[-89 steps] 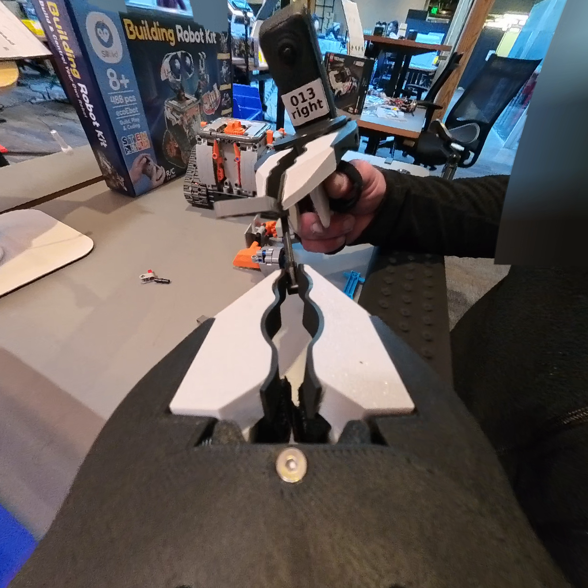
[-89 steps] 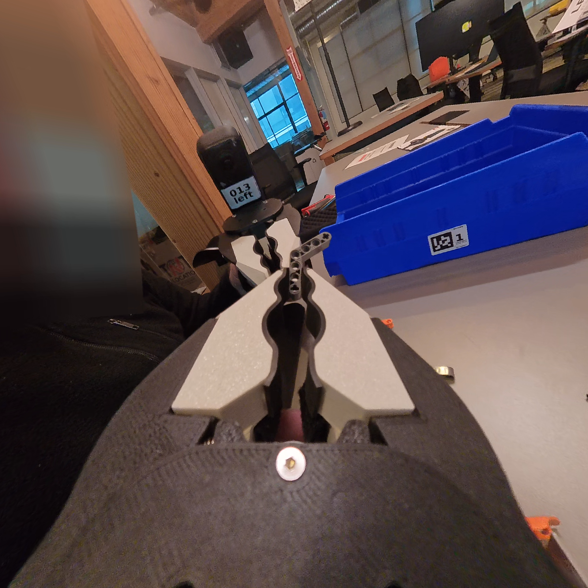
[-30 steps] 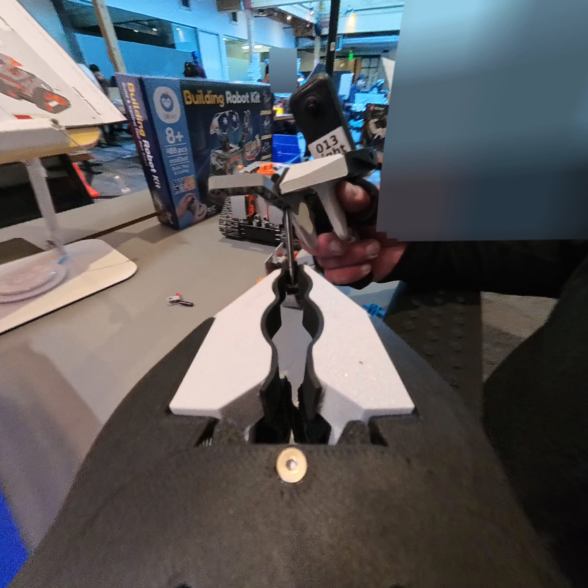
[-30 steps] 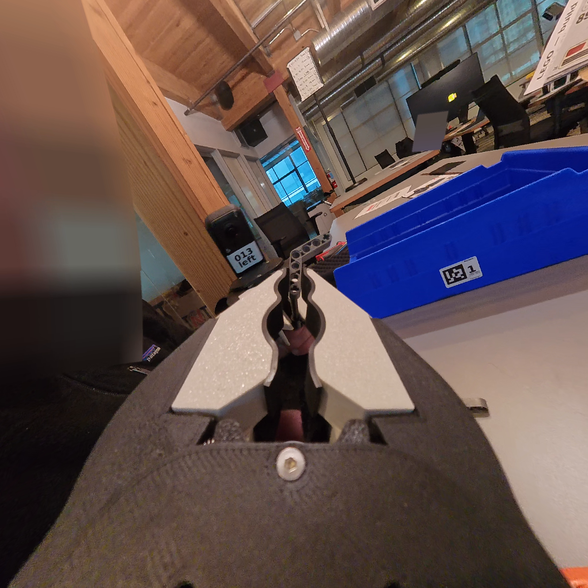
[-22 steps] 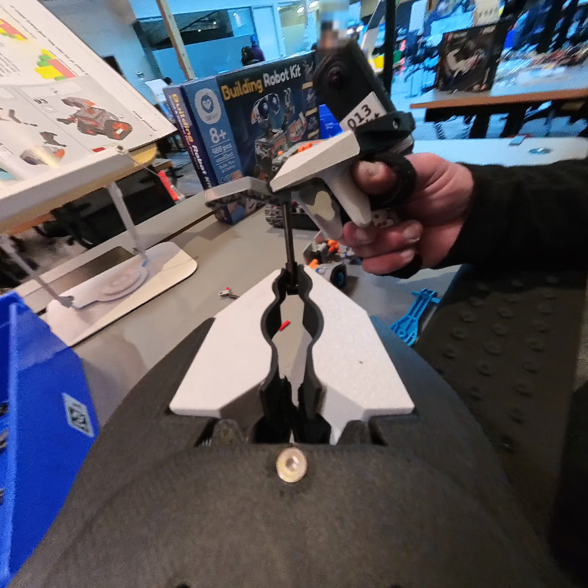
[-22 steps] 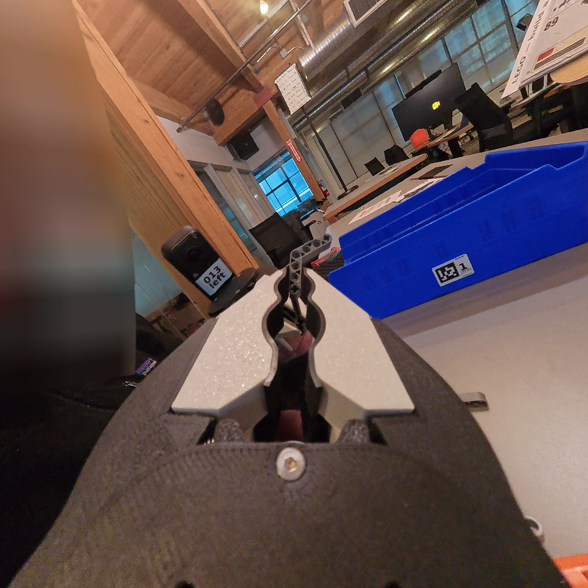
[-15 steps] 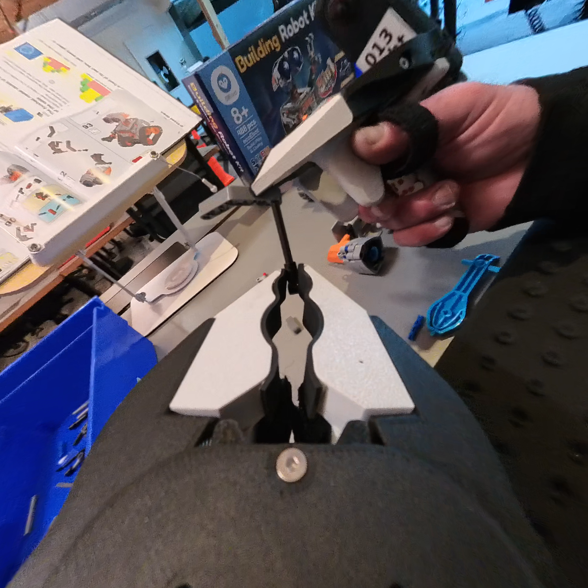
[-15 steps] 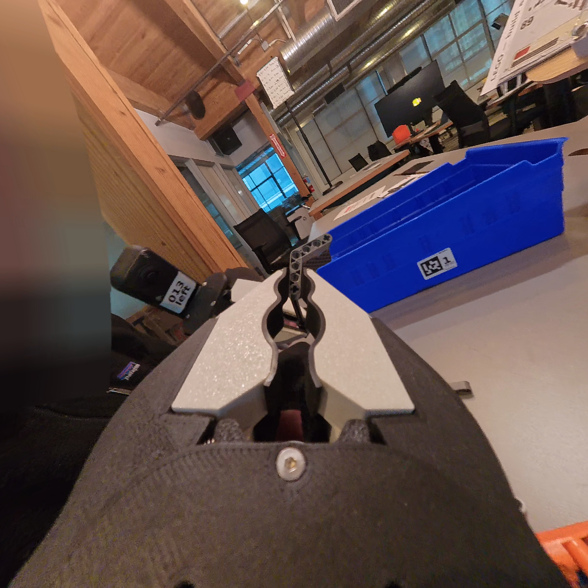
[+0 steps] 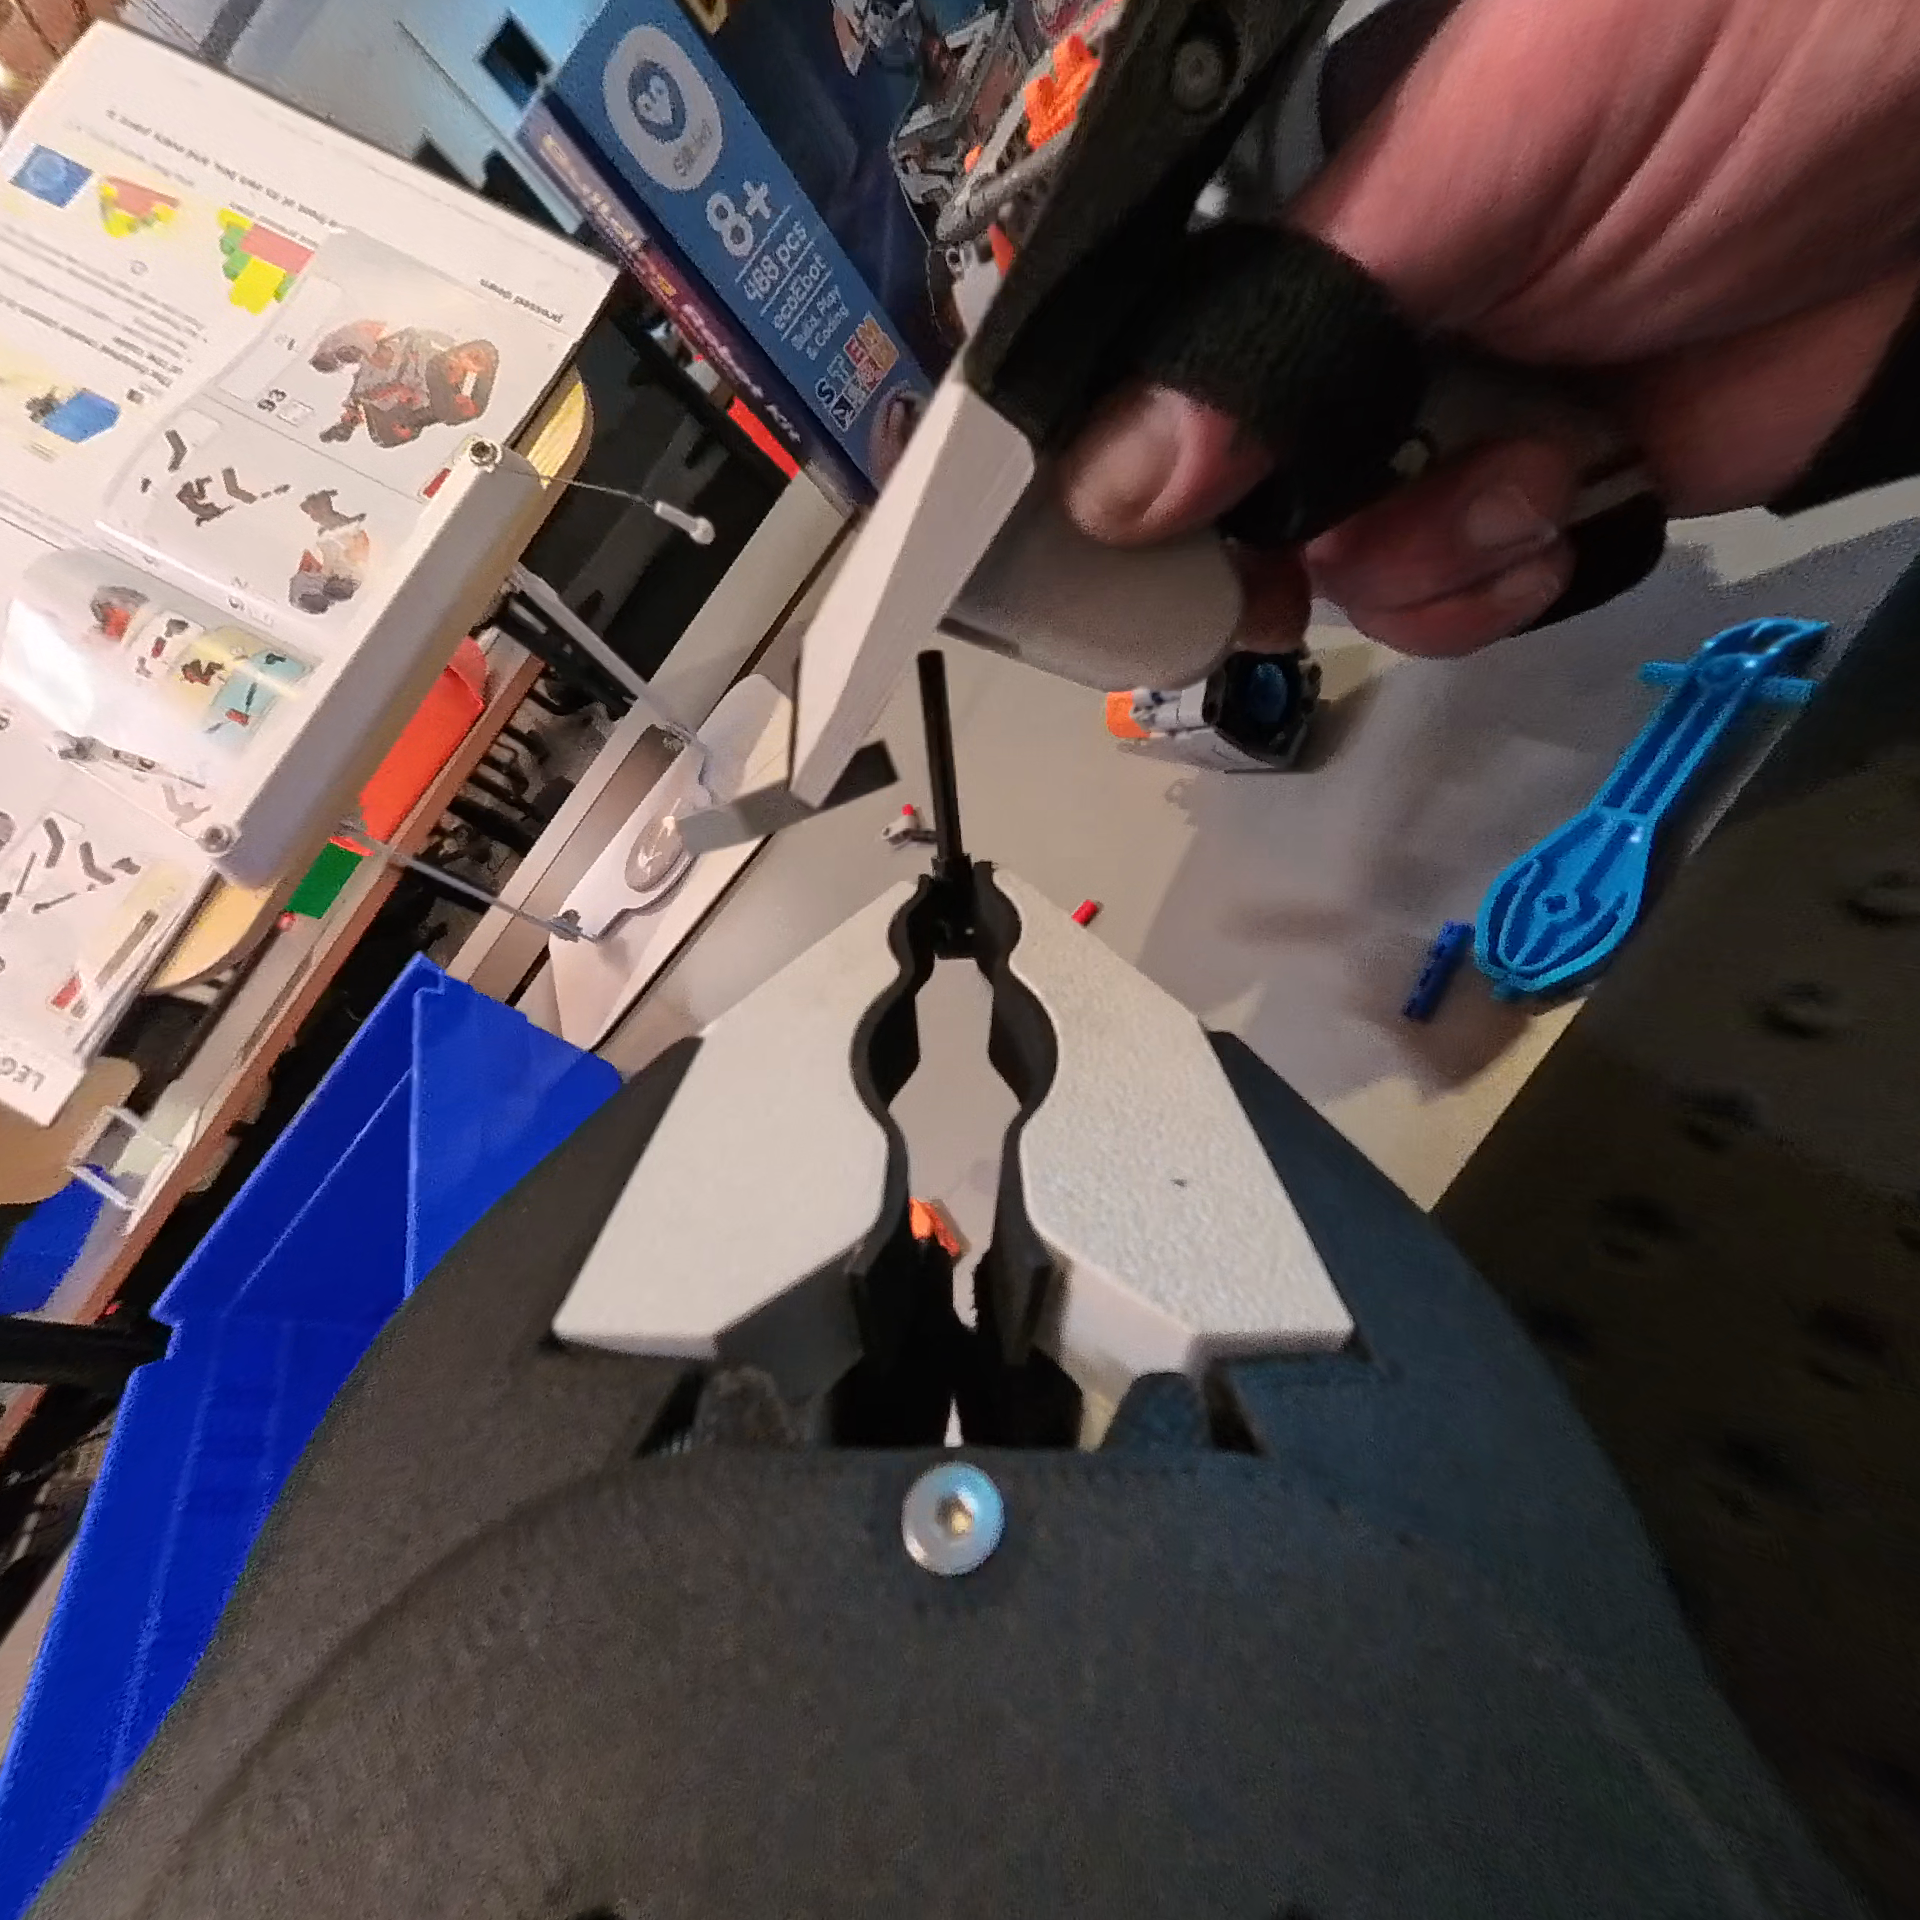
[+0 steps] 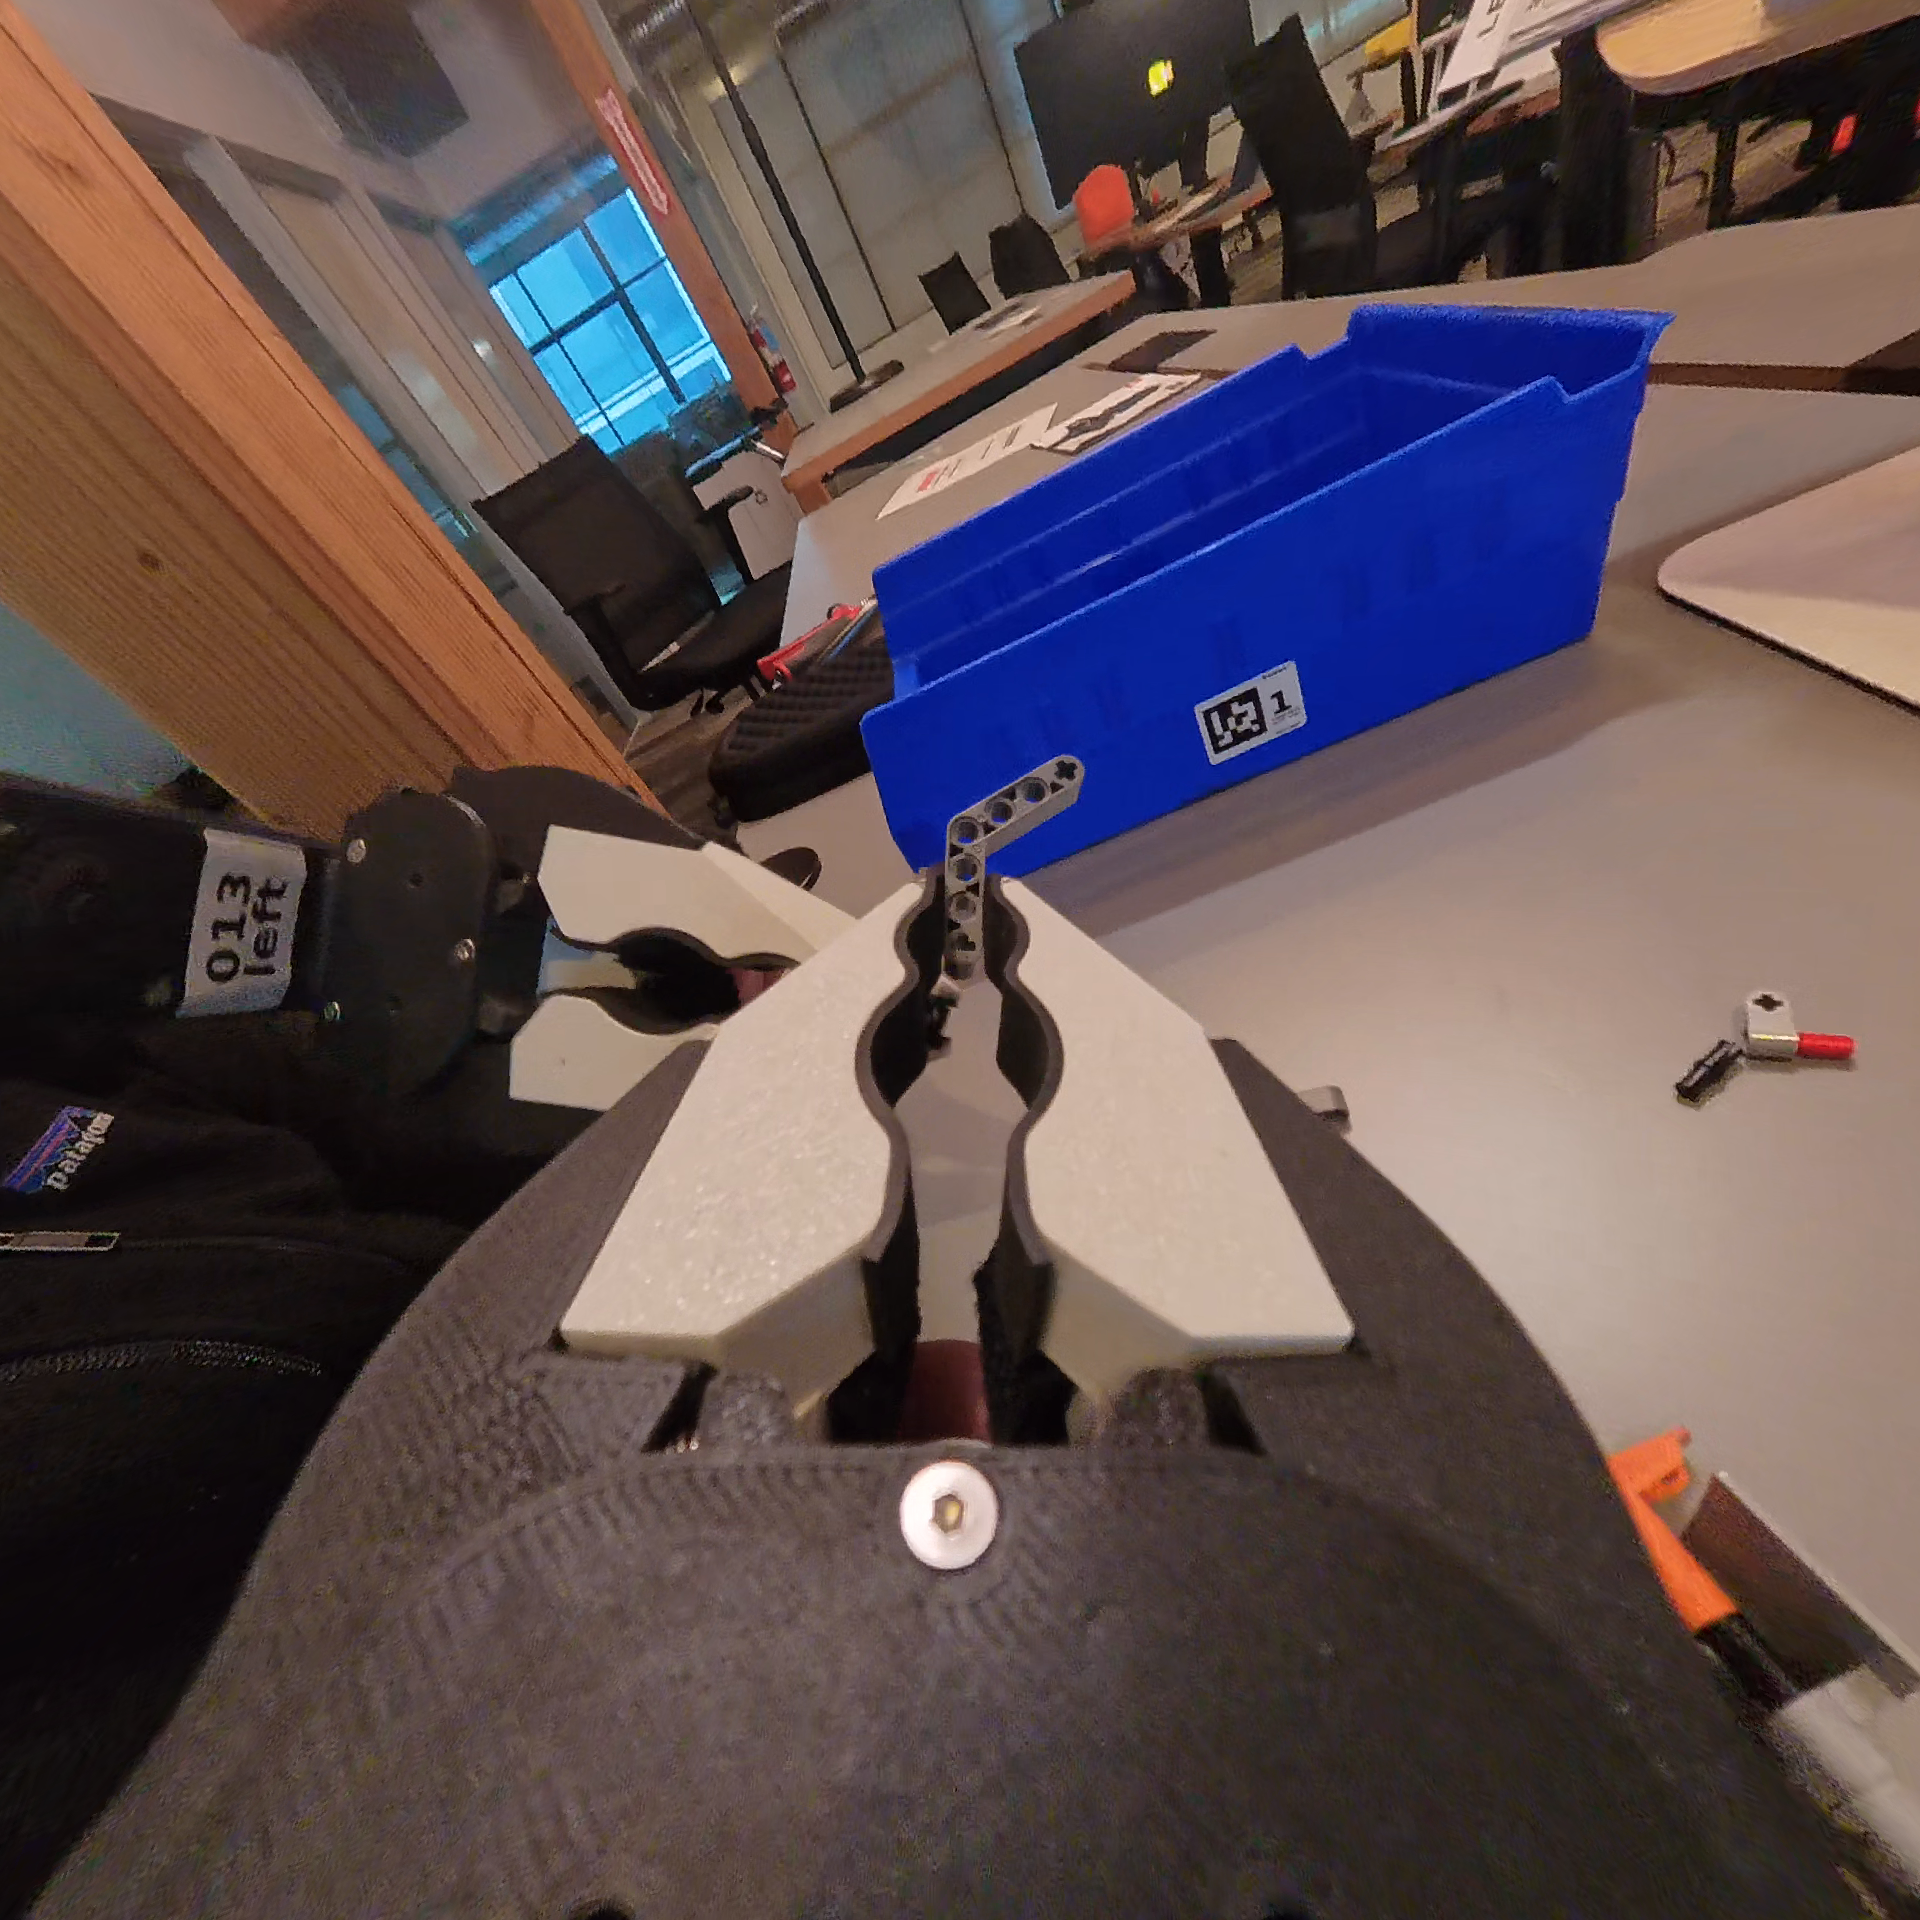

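Note:
My left gripper [image 9: 951, 906] is shut on the lower end of a thin black axle [image 9: 940, 774] that sticks up from its tips. My right gripper [image 9: 831, 769], held by a hand [image 9: 1558, 260], hangs close above it. In its own view my right gripper [image 10: 961, 906] is shut on a grey bent beam with holes [image 10: 1003, 821]. In the left wrist view the beam [image 9: 769, 808] juts out just left of the axle, whose free top end lies beside a right finger [image 9: 914, 540]. My left gripper [image 10: 758, 956] shows at the left of the right wrist view.
A blue bin [image 10: 1247, 582] stands on the grey table [image 10: 1507, 935], also at the left in the left wrist view [image 9: 312, 1247]. An instruction booklet on a stand [image 9: 208, 468], a kit box [image 9: 748, 239], a blue tool [image 9: 1621, 831], a small grey part [image 10: 1771, 1023] and a black studded mat [image 9: 1714, 1195] lie around. The grippers are tip to tip, or close to it.
Both grippers have rolled and drawn closer together. The axle's top, which met the beam half a second ago, now stands free beside it. Both grippers stay shut on their parts.

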The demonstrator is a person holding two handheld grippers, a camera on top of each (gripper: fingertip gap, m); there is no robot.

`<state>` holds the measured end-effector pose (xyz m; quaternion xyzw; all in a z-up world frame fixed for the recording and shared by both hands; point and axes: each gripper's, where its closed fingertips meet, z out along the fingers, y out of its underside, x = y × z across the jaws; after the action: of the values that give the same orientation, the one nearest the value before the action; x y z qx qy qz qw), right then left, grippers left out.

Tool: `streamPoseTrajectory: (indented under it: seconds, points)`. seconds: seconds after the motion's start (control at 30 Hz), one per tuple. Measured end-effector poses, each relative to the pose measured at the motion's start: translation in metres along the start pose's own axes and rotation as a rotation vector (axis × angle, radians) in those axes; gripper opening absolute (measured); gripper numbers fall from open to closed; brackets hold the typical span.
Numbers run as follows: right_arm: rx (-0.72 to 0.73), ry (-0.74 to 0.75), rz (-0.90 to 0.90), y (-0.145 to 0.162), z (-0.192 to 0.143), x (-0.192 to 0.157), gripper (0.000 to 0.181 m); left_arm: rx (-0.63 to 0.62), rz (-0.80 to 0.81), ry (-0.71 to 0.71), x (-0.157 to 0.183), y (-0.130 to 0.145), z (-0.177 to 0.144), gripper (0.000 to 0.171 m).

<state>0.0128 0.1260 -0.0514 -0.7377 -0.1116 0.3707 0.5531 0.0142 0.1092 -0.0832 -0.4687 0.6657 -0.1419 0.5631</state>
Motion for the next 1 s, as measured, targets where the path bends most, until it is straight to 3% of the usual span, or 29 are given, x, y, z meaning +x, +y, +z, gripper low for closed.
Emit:
streamPoseTrajectory:
  seconds: [0.17,0.27,0.4,0.57,0.77,0.9,1.0]
  points:
    - [0.047,0.023,-0.034,-0.013,-0.011,0.002,0.004,-0.014,-0.036,0.055,0.007,0.008,0.002,0.004]
    - [0.032,0.049,-0.074,-0.014,-0.016,0.004,0.004,-0.111,-0.072,0.195,0.022,0.03,0.006,0.005]
    - [-0.057,0.069,-0.099,0.004,-0.02,0.008,0.004,-0.264,-0.071,0.347,0.038,0.063,0.004,0.005]
    - [-0.112,0.059,-0.093,0.02,-0.023,0.007,0.004,-0.334,-0.114,0.492,0.055,0.083,0.0,0.005]
    - [-0.139,0.055,-0.09,0.026,-0.024,0.006,0.004,-0.311,-0.155,0.555,0.051,0.074,-0.002,0.027]
    - [-0.138,0.053,-0.091,0.026,-0.026,0.005,0.004,-0.335,-0.113,0.578,0.057,0.07,0.007,0.024]
    - [-0.13,0.043,-0.081,0.026,-0.028,0.003,0.004,-0.357,-0.098,0.608,0.068,0.069,0.015,0.009]
